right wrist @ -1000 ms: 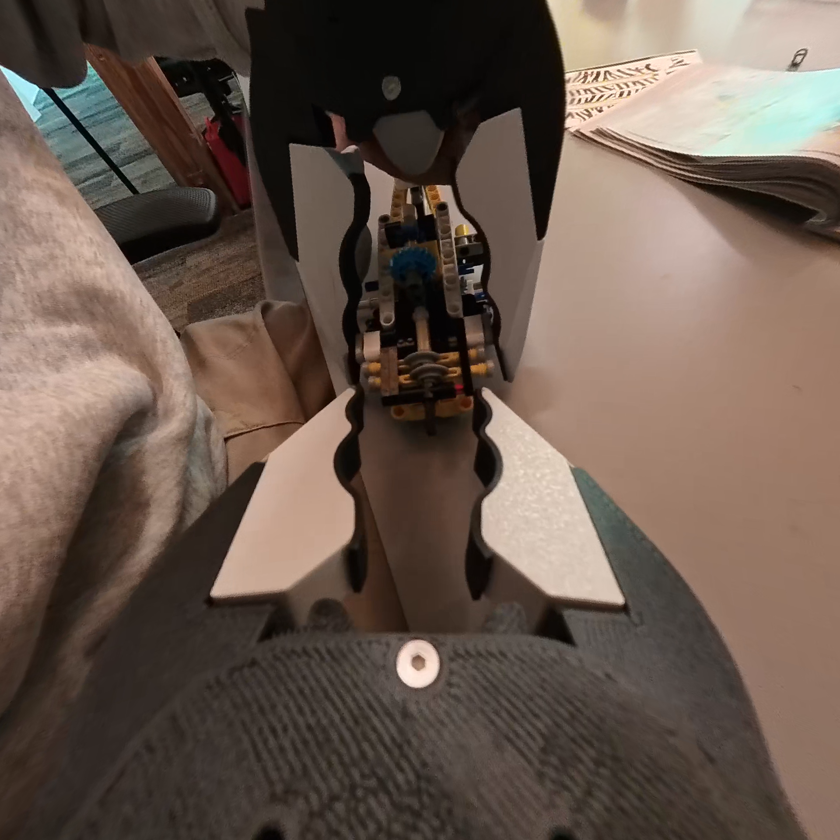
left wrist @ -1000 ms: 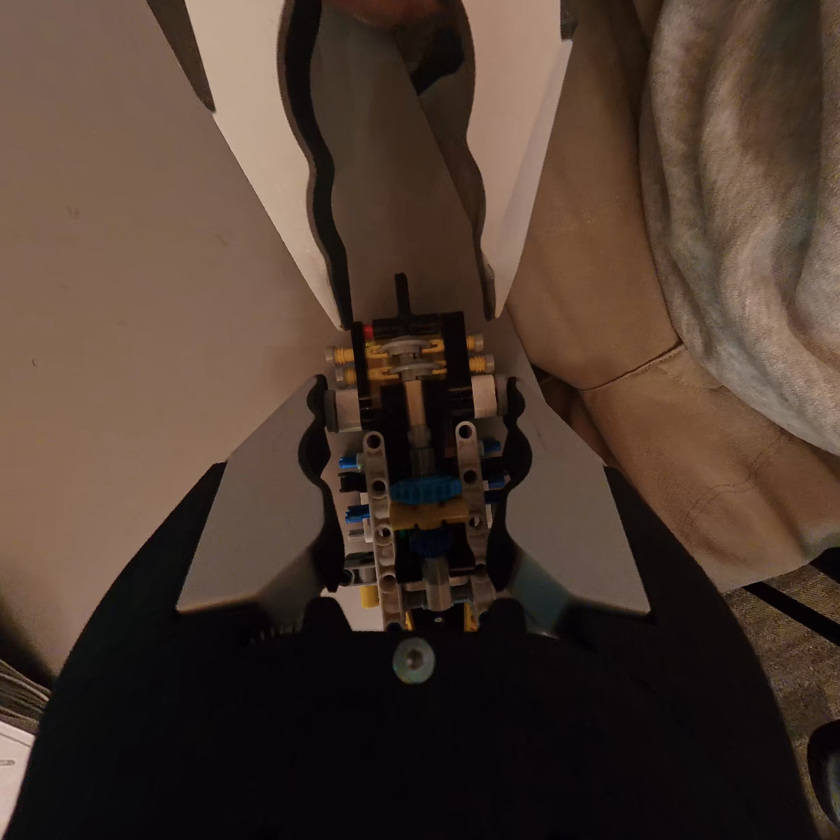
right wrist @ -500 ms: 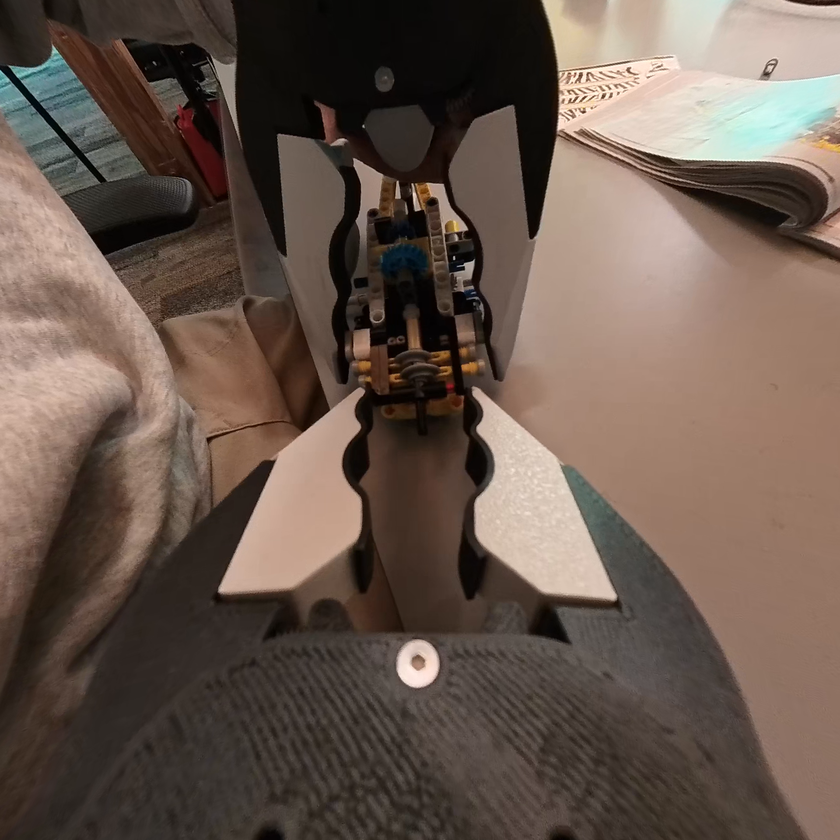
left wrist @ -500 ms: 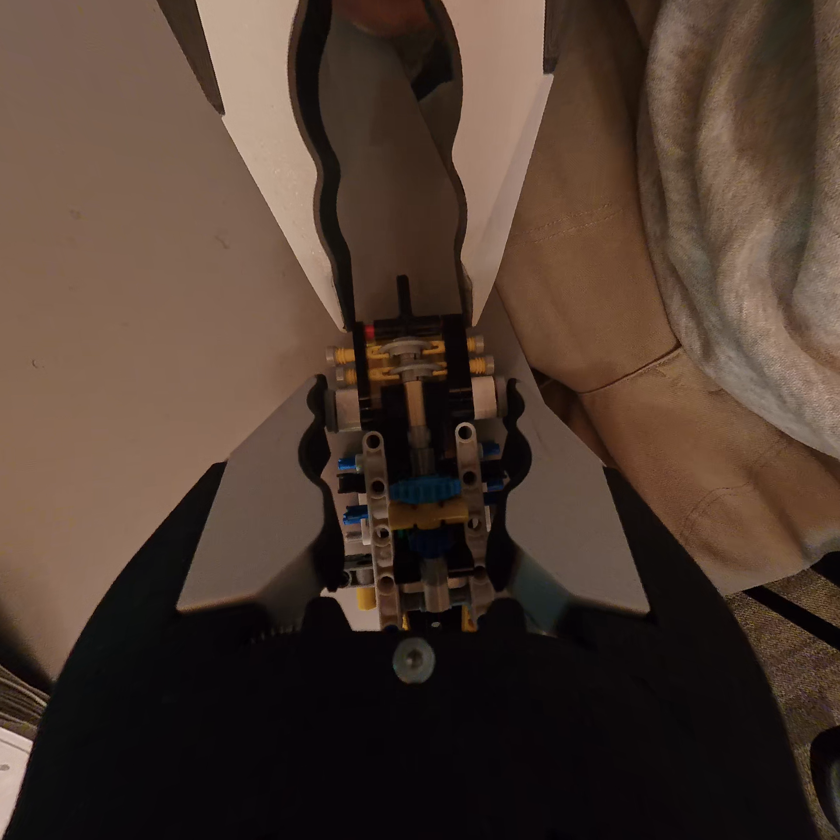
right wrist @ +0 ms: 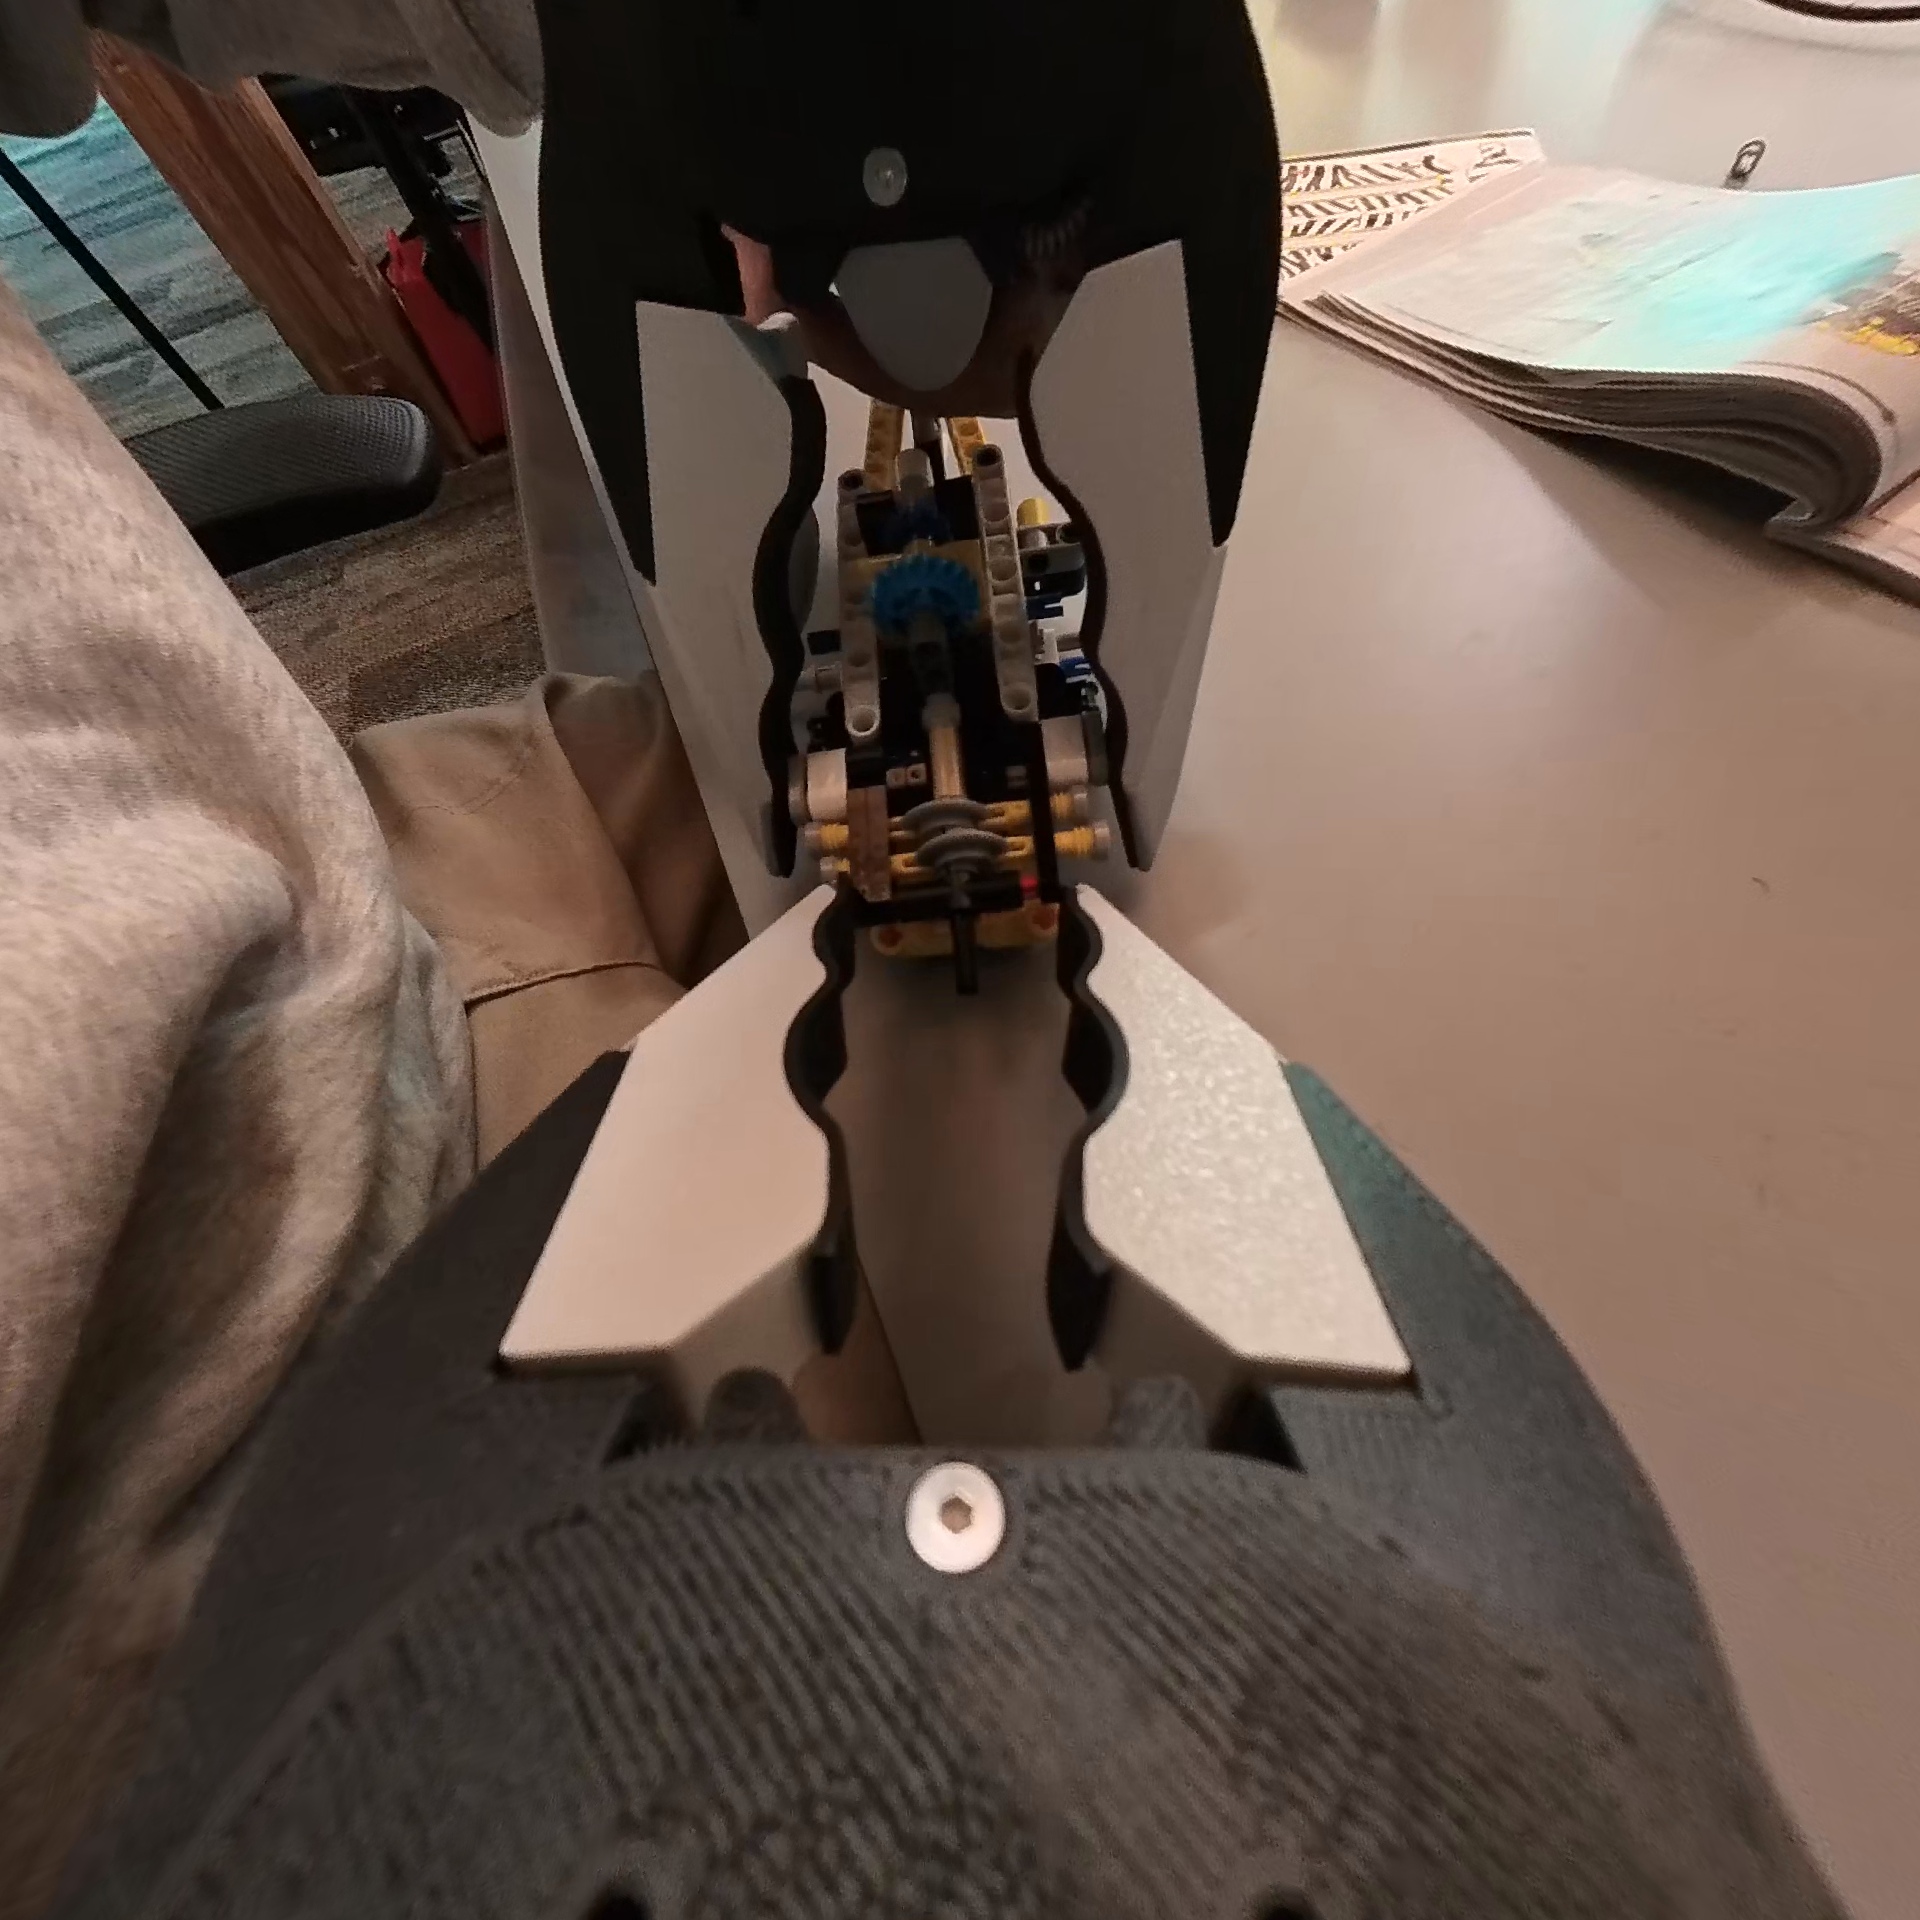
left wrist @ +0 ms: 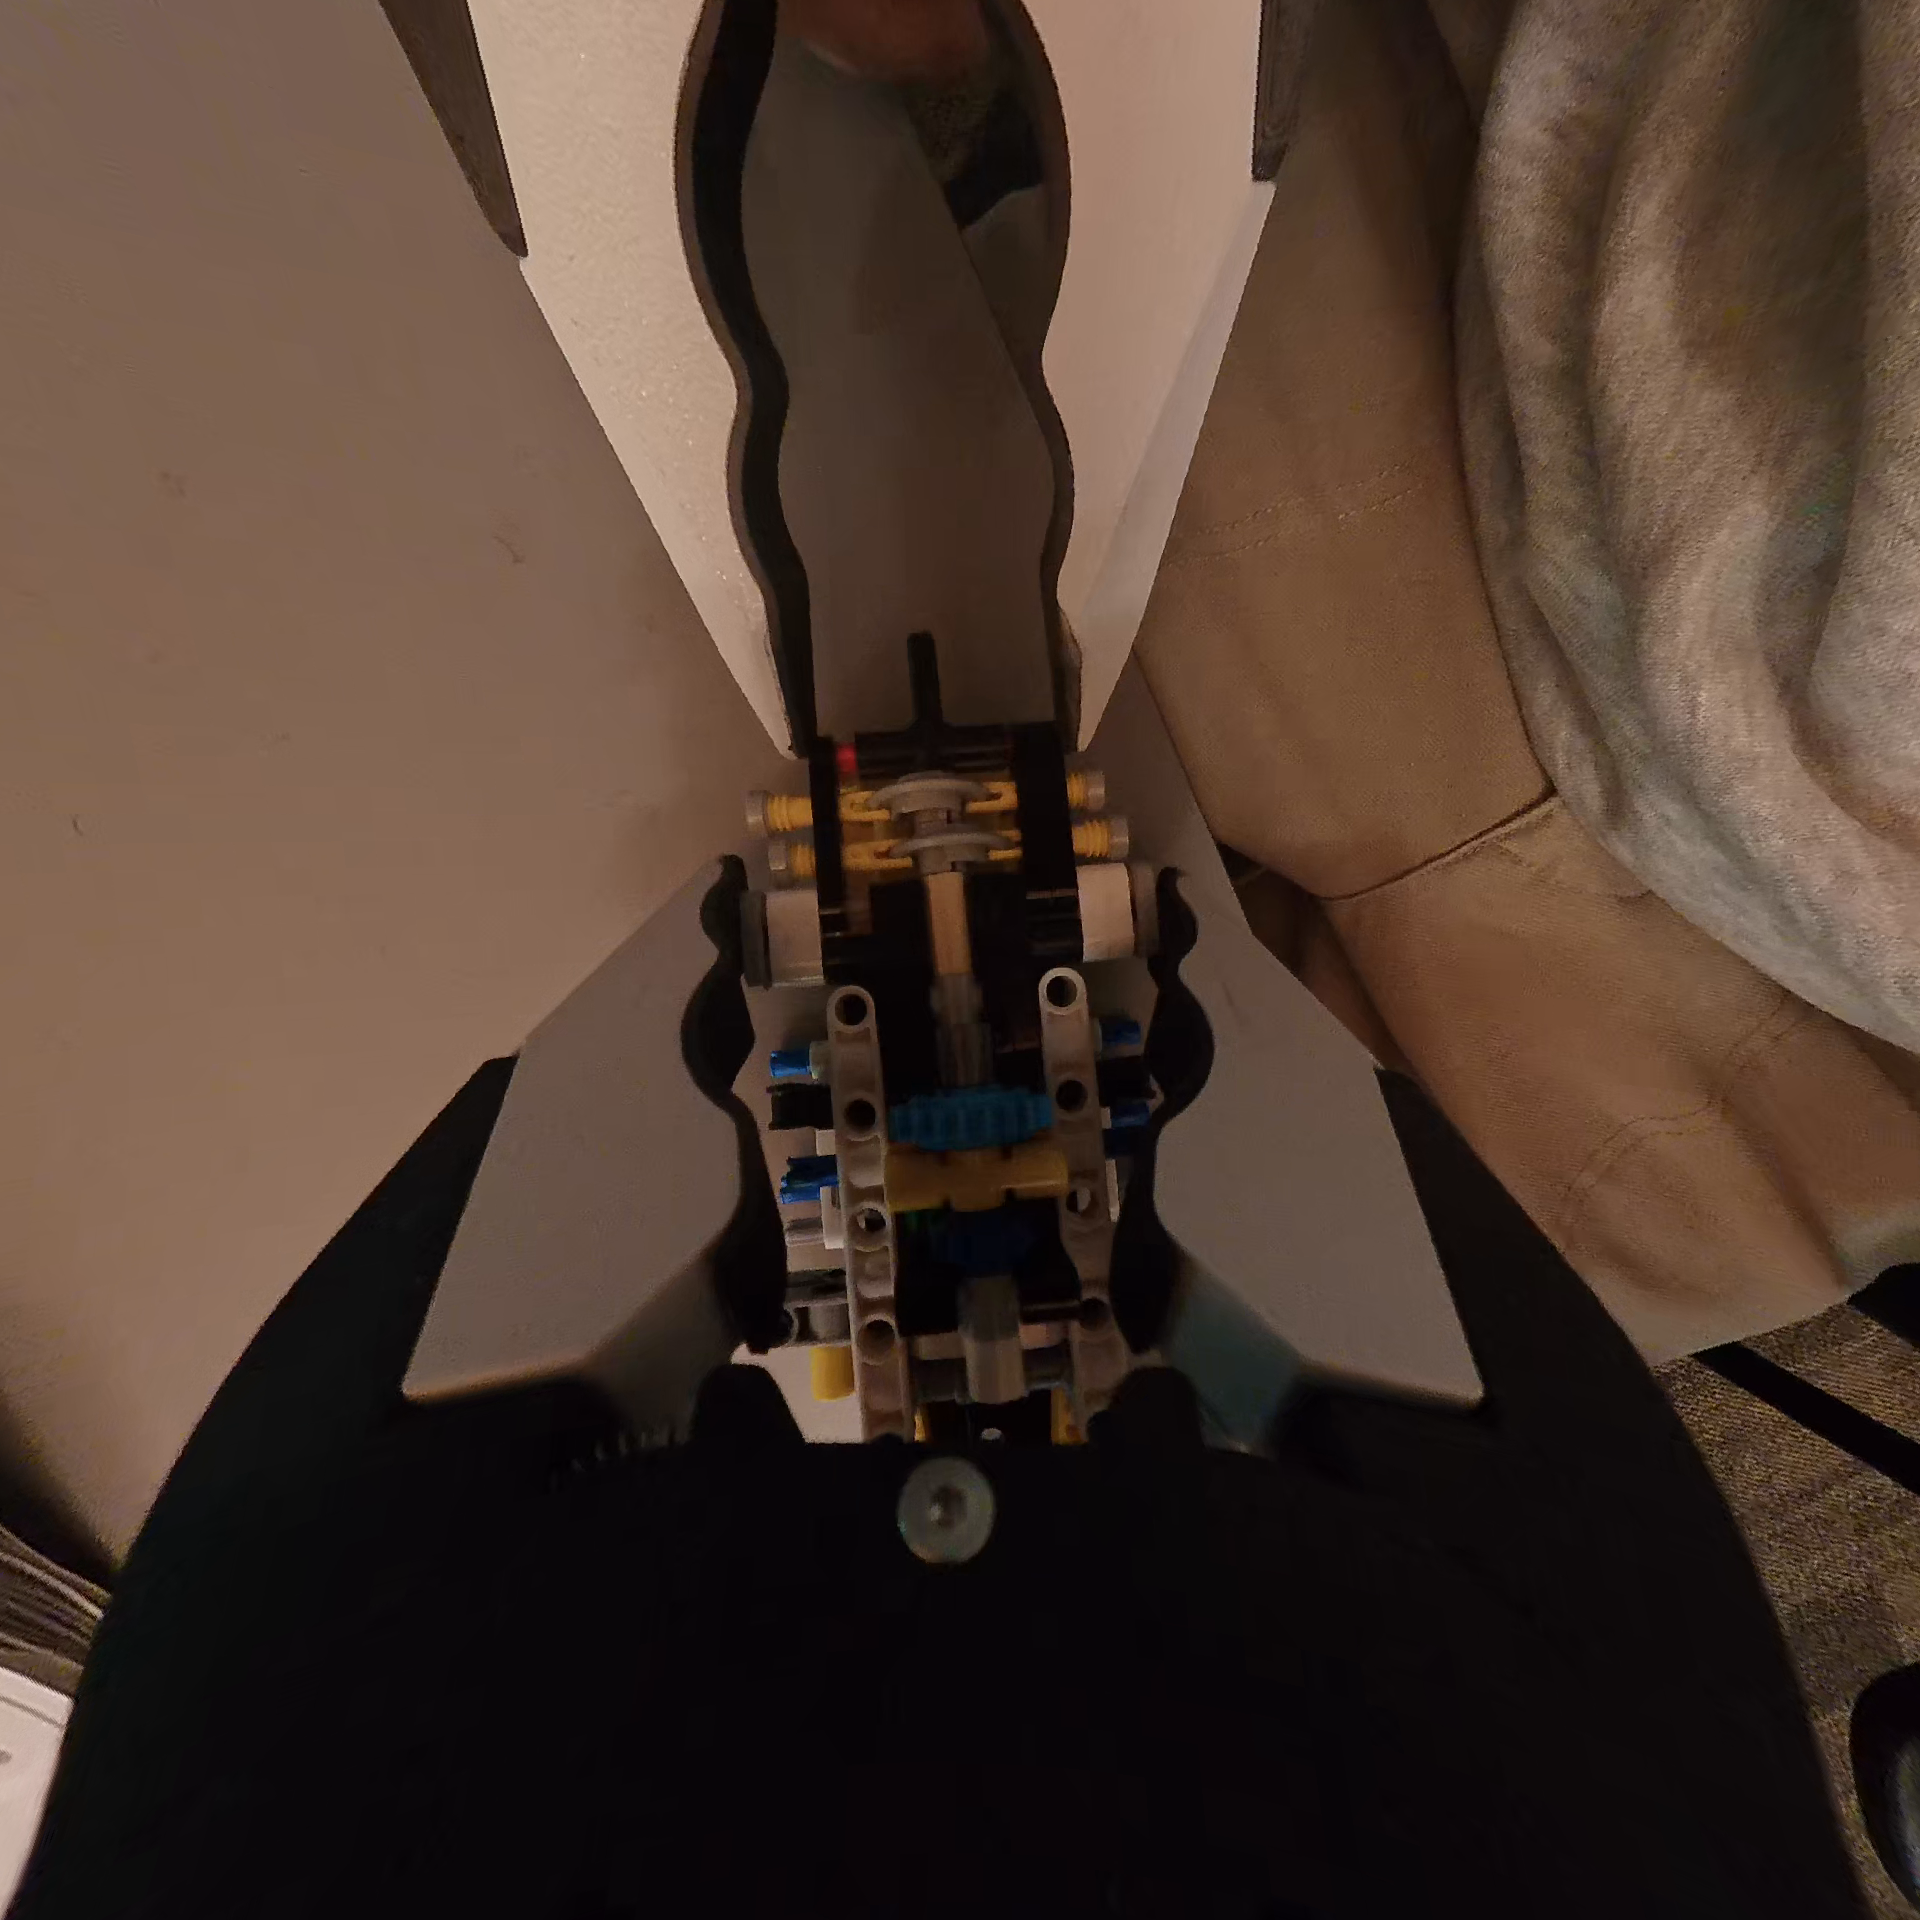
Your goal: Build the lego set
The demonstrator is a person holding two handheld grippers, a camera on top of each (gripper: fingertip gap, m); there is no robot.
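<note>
A small lego model (left wrist: 966, 1122) of black, grey and yellow beams with a blue gear sits between the fingers of my left gripper (left wrist: 951, 883), which is shut on its sides and holds it above the table's edge. It also shows in the right wrist view (right wrist: 935, 748), with a black axle sticking out of its near end. My right gripper (right wrist: 956, 914) faces the left gripper (right wrist: 956, 862) nose to nose. It is open, and its fingertips (right wrist: 831, 925) flank the model's black end frame. It shows from the left wrist view as well (left wrist: 935, 743).
The beige table (right wrist: 1507, 935) lies to the right in the right wrist view. A thick open instruction booklet (right wrist: 1610, 301) lies at its far right. A person's grey sleeve (right wrist: 156, 935) and tan trousers (left wrist: 1403, 779) are close beside the grippers. A dark chair seat (right wrist: 291, 468) stands beyond. My left and right fingertips are right by each other.
My right gripper has moved forward; its fingertips now reach the model's end frame and the gap between them has narrowed slightly. The left gripper still holds the model the same way.
</note>
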